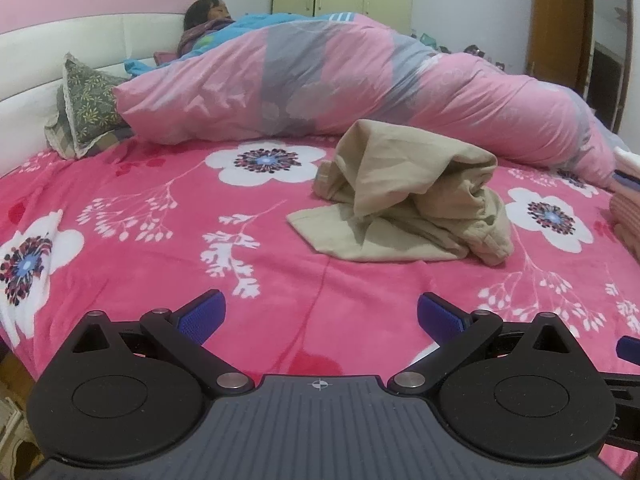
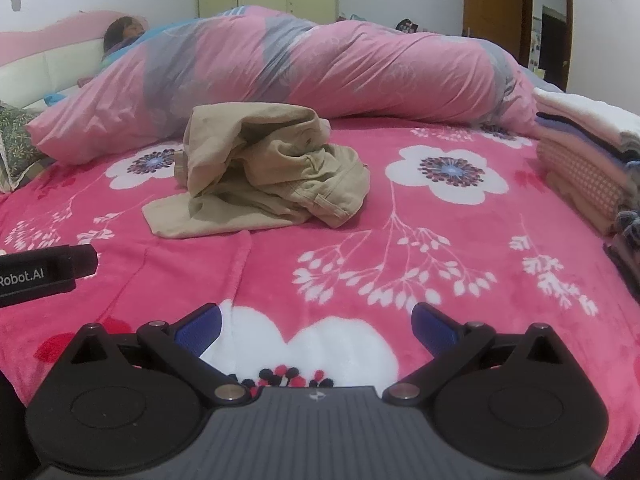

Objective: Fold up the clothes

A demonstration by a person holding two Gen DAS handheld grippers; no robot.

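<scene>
Left gripper [image 1: 321,312] sits nearest the lens in the left wrist view: black linkage arms, blue ribbed pads on the fingers [image 1: 202,316], spread wide apart, nothing between them, touching nothing. It hovers over the pink fleece bed blanket with white flower print [image 1: 140,248].

Right gripper [image 2: 316,314] reads the same in the right wrist view: blue-padded fingers [image 2: 434,326] fully spread, empty, over a white flower on the blanket [image 2: 460,248]. No contact with any cloth.

Crumpled beige cotton trousers [image 1: 404,200] lie in a heap on the blanket, ahead of both grippers and well apart from them. One flat panel spreads toward the camera; the rest is bunched and stands up in a peak. From the right wrist view the trousers [image 2: 264,172] sit ahead and left of centre, with a seamed, stitched edge showing on the right side of the heap.

Behind the heap: puffy pink-and-grey quilt [image 1: 320,76] rolled across the bed, a person [image 1: 208,12] lying under it near the pink-and-white padded headboard [image 1: 80,32]. Green patterned pillow [image 1: 86,104] at the quilt's left end.

Stack of folded clothes, white, purple and pink checked [image 2: 584,148], sits at the right edge of the bed, well apart from the trousers. Black body of the left gripper, lettered "Robot.AI" [image 2: 44,274], pokes in at the left edge of the right wrist view.
</scene>
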